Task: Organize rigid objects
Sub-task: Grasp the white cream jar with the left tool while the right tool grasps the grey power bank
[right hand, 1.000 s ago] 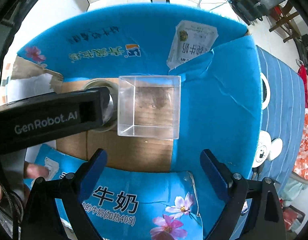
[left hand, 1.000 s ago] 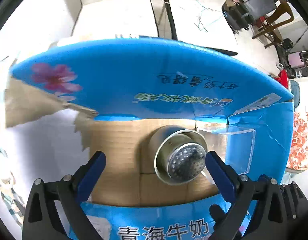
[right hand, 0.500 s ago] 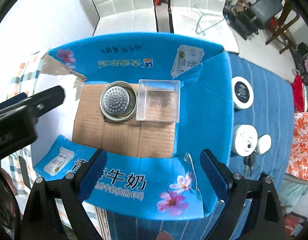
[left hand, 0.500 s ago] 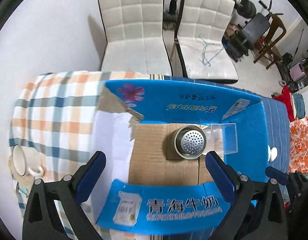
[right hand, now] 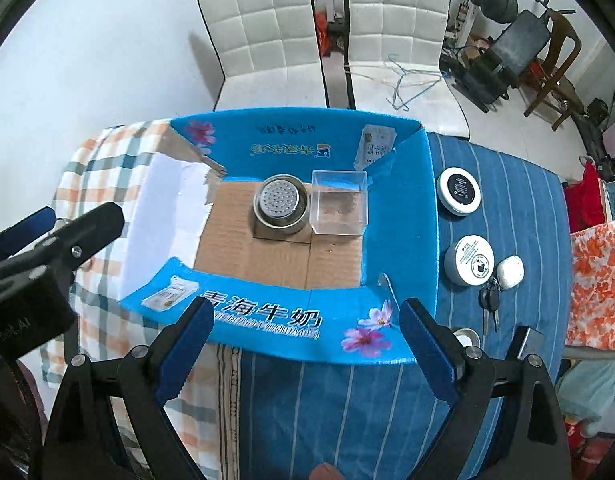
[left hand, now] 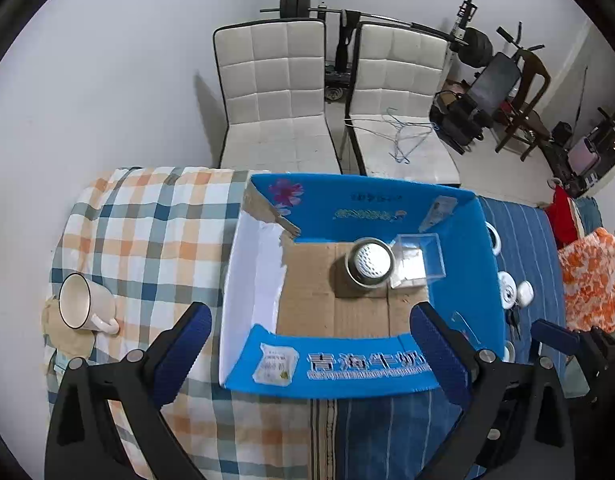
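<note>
Both grippers, left point(left hand: 307, 344) and right point(right hand: 305, 332), are hovering above the box point(right hand: 399, 216) with jaws spread wide, grasping nothing. Inside, a strainer point(right hand: 280, 204) is sitting beside a clear case point(right hand: 339, 208), touching it, toward the far right corner.

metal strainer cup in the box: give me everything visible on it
The metal strainer cup is a short round steel-looking cylinder with a shiny wall and a perforated, dotted face turned upward. It stands upright on the cardboard floor of the open blue milk carton box, near the back wall. Its right side sits close against the clear plastic box; actual contact cannot be confirmed. Neither gripper touches it; both are open and well clear of the box.
</note>
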A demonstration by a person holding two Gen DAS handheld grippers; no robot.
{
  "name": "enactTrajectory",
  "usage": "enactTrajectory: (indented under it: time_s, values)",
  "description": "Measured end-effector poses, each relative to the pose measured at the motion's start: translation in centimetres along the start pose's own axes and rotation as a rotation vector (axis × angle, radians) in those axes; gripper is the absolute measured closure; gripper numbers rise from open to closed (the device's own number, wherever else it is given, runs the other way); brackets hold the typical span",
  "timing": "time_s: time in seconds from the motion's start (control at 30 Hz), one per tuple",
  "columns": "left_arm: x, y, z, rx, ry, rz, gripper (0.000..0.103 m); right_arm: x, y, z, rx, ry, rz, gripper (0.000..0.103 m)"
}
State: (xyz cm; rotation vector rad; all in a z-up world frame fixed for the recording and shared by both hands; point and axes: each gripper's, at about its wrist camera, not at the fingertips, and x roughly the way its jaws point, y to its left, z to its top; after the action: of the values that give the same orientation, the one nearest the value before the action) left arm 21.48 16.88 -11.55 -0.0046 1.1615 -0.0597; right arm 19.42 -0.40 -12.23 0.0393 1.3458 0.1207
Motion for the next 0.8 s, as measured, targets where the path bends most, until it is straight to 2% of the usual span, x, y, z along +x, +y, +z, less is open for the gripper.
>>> enactTrajectory:
  time_s: [0.17, 0.3, 0.4, 0.53, 0.67, 0.8]
  values:
    - [-1.3, -2.3, -0.9, 0.046, -0.031, -0.004, 0.001, -1.7, -1.5, -1.3, 0.023, -0.016, 0.032, 0.007]
    - [-1.4, -5.9, -1.2, 0.082, -0.040, -0.049, 0.001, -2.8, -6.0, -2.8, 0.085, -0.015, 0.037, 0.007]
    - [-0.7, -10.7, -1.2, 0.137, -0.024, -0.089, 0.001, -3.6, -11.2, -4.0, 0.154, -0.017, 0.002, 0.007]
    - [1.4, -18.7, -0.8, 0.226, 0.007, -0.135, 0.001, -3.6, -20.6, -5.7, 0.300, 0.003, -0.072, 0.007]
    - [4.7, -26.1, -0.4, 0.305, 0.064, -0.150, 0.001, -1.3, -30.6, -7.7, 0.451, 0.060, -0.134, 0.007]
    - [9.8, -32.2, -0.2, 0.364, 0.154, -0.139, 0.001, 1.9, -37.1, -9.5, 0.554, 0.124, -0.123, 0.007]
